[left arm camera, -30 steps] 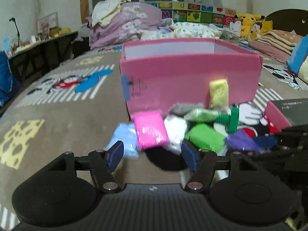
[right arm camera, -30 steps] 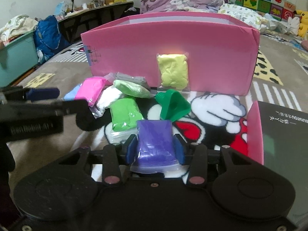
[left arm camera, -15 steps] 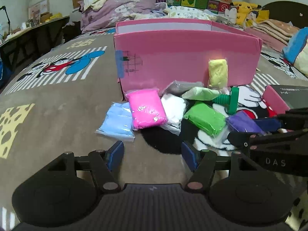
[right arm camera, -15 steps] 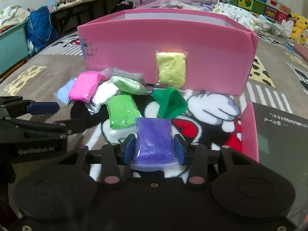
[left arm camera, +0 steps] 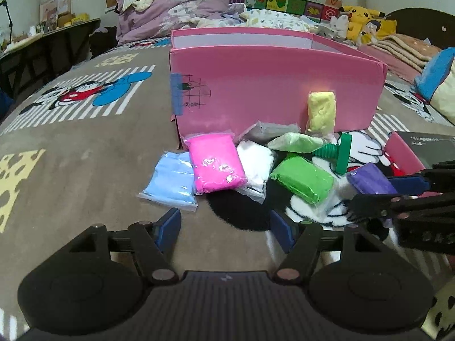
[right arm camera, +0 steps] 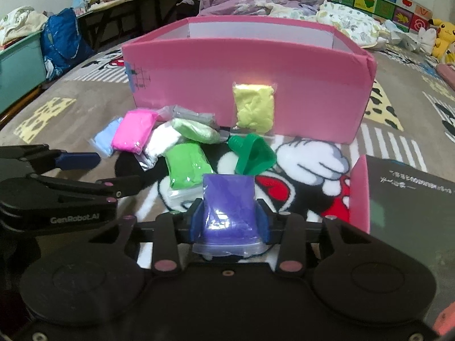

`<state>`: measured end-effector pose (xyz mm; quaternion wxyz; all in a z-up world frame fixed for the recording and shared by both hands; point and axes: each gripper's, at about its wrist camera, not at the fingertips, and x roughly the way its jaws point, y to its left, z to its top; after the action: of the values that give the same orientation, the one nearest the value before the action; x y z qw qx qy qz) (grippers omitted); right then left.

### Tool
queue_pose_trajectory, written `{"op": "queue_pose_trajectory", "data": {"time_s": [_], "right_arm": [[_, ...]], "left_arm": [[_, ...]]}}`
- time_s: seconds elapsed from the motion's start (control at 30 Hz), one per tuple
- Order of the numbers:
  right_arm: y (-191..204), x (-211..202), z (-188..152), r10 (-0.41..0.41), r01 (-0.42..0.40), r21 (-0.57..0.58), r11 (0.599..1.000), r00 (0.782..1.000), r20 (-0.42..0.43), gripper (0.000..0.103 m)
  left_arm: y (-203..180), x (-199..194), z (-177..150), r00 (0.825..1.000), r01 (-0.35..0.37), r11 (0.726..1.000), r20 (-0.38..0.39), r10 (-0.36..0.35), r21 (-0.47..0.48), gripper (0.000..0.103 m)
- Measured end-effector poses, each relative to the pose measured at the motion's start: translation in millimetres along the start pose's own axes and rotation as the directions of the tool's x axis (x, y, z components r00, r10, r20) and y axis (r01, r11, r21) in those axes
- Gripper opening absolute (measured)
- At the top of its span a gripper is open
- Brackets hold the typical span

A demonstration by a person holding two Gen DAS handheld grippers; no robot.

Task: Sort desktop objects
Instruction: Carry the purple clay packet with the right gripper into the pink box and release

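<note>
Before pink box [right arm camera: 256, 85]: eight clay bags; right tongs [right arm camera: 229, 221] clamp purple bag [right arm camera: 227, 204]; left tongs [left arm camera: 224, 228] opening, empty.

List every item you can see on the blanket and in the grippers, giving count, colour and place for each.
clay packets: nine; blue, pink, white, grey, pale green, bright green loose in front of the box.
yellow packet: one, leaning on the box wall.
purple packet: one, in the right gripper.
pink box: one, open-topped, behind the packets.
green funnel: one, on its side by the yellow packet.
dark booklet: one, right edge.
left hand-held gripper: black, blue pads, opening, empty.
right hand-held gripper: black, shut on purple packet.
</note>
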<state>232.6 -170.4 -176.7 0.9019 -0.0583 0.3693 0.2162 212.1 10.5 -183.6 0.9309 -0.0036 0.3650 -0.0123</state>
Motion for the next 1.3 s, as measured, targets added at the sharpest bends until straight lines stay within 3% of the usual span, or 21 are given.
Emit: {"op": "queue_pose_trajectory", "data": {"time_s": [0.3, 0.57, 0.87, 1.3], "right_arm": [[-6, -31, 24, 0.035, -0.036, 0.014, 0.999, 0.998, 0.043, 0.038], [-12, -46, 66, 0.044, -0.043, -0.014, 0.999, 0.995, 0.090, 0.038], [-31, -40, 132, 0.033, -0.033, 0.003, 0.999, 0.990, 0.136, 0.038], [-51, -2, 187, -0.028, 0.030, -0.023, 0.999, 0.996, 0.087, 0.038]], "left_arm": [[-4, -3, 2, 1.000, 0.017, 1.000, 0.007, -0.017, 0.008, 0.068], [-6, -6, 3, 0.999, 0.028, 0.999, 0.017, -0.029, 0.018, 0.068], [-7, -6, 3, 0.998, 0.055, 0.998, 0.017, -0.056, 0.015, 0.068], [8, -7, 6, 0.996, 0.092, 0.995, 0.018, -0.091, -0.035, 0.068]]}}
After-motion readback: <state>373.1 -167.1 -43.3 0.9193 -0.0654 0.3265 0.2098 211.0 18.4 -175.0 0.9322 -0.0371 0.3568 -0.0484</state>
